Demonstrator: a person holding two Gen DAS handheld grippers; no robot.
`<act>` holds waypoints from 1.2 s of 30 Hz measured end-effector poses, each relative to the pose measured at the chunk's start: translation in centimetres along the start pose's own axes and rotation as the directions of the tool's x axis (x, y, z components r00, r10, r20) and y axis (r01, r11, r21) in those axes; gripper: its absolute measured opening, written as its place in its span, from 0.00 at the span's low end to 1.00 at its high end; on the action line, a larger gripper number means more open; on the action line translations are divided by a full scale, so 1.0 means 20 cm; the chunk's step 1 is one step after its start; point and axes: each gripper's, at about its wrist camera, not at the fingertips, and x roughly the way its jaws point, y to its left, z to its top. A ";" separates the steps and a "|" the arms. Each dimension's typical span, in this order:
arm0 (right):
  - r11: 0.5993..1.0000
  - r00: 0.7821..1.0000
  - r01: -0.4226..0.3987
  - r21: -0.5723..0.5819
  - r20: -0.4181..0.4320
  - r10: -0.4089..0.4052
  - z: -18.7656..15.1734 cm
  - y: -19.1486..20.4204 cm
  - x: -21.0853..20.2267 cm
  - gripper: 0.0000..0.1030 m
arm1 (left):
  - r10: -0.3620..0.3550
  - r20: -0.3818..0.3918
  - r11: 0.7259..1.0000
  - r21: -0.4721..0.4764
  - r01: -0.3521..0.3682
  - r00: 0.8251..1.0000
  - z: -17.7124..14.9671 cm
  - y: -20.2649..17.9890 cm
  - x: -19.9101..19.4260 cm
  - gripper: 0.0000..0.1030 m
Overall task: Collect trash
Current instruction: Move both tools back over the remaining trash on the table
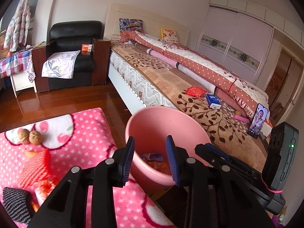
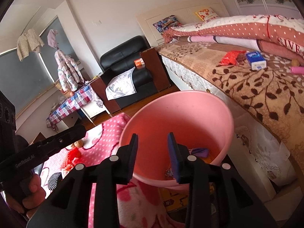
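A pink bin stands between the pink blanket and the bed; it also shows in the right wrist view. Inside lie purple scrap and orange bits. My left gripper is open and empty over the bin's near rim. My right gripper is open and empty above the bin. On the pink dotted blanket lie two walnuts, a red foam net, orange peel and a dark knitted piece. On the bed lie a red wrapper and a blue tissue pack.
The bed with folded quilts runs along the right. A phone stands propped on it, near a pink tube. A black armchair and a checked side table stand at the back. Wood floor lies between.
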 end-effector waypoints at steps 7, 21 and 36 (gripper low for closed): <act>0.998 0.999 -0.040 -0.055 -0.001 0.040 -0.02 0.16 -0.06 0.32 | 0.042 0.041 0.999 -0.033 -0.041 0.998 -0.02 0.11 -0.20 0.32; 0.989 0.994 -0.101 -0.111 -0.056 0.095 -0.15 0.40 -0.09 0.32 | 0.202 0.130 0.979 -0.067 -0.195 0.971 -0.09 0.44 -0.66 0.32; 0.981 0.987 -0.123 -0.148 -0.126 0.104 -0.22 0.50 -0.03 0.32 | 0.246 0.020 0.969 -0.043 -0.245 0.969 -0.35 0.67 -0.77 0.32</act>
